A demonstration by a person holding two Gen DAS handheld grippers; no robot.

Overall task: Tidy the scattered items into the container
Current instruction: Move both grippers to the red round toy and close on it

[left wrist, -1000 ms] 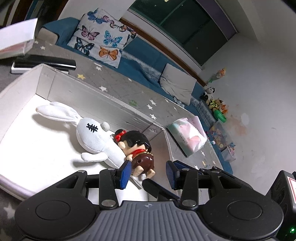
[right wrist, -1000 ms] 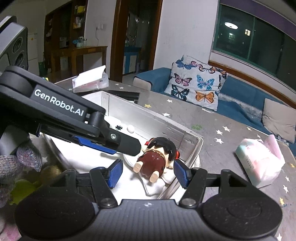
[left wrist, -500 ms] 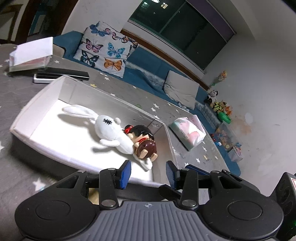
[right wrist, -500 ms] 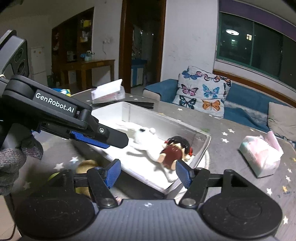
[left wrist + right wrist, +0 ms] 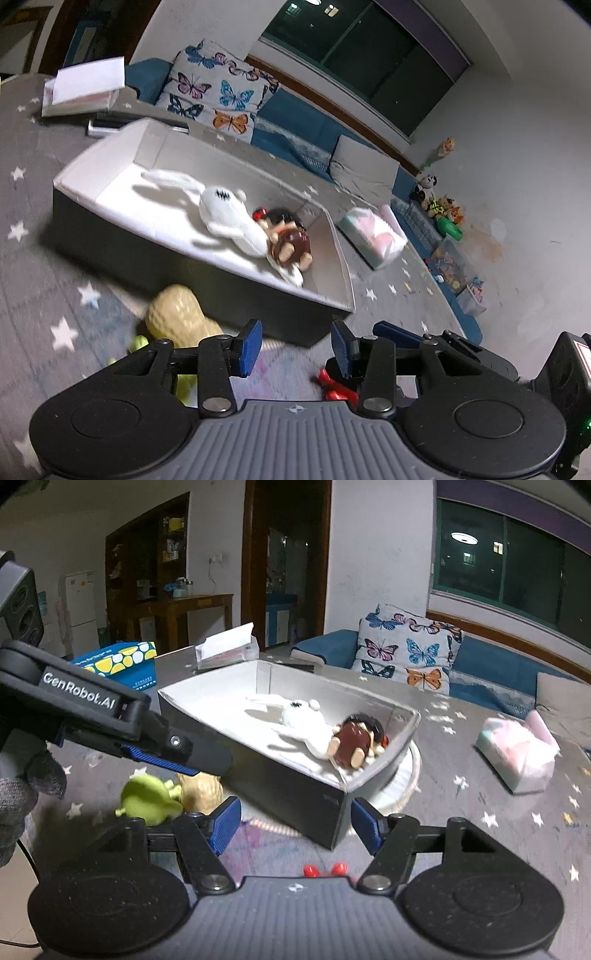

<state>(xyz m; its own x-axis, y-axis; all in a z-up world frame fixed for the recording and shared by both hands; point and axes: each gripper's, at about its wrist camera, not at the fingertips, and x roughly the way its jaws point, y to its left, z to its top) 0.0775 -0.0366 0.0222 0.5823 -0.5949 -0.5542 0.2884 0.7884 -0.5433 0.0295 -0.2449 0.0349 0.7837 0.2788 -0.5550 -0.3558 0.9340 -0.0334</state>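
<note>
Both tongs are hovering low over the worktop (image 5: pixel 44 236), short of the near wall of the container (image 5: pixel 207 273), each with its blue pads spread apart and nothing between them. The left tongs (image 5: pixel 293 349) are pointing at the container's near right corner; the right tongs (image 5: pixel 295 821) are facing the same corner from the other side, and the left tool's arm is crossing the right wrist view above the loose toys.

Two toys are lying inside the container: one white plush rabbit (image 5: pixel 229 218) stretched along the white floor, and one dark-haired doll (image 5: pixel 290 245) touching its lower end, near the right wall.

Three toys are lying outside on the worktop, just beside the near wall. One peanut-shaped toy (image 5: pixel 173 314) is showing plainly in the left wrist view, while in the right wrist view it is mostly hidden behind the left tool's finger. One green toy (image 5: pixel 147 799) is showing whole only in the right wrist view; the left shows just green slivers. One red toy (image 5: pixel 334 387) is sitting close under both tongs, partly hidden.

One pink-and-green tissue pack (image 5: pixel 517 751) is lying well to the right, and a blue patterned box (image 5: pixel 118 662) appears only in the right wrist view.
</note>
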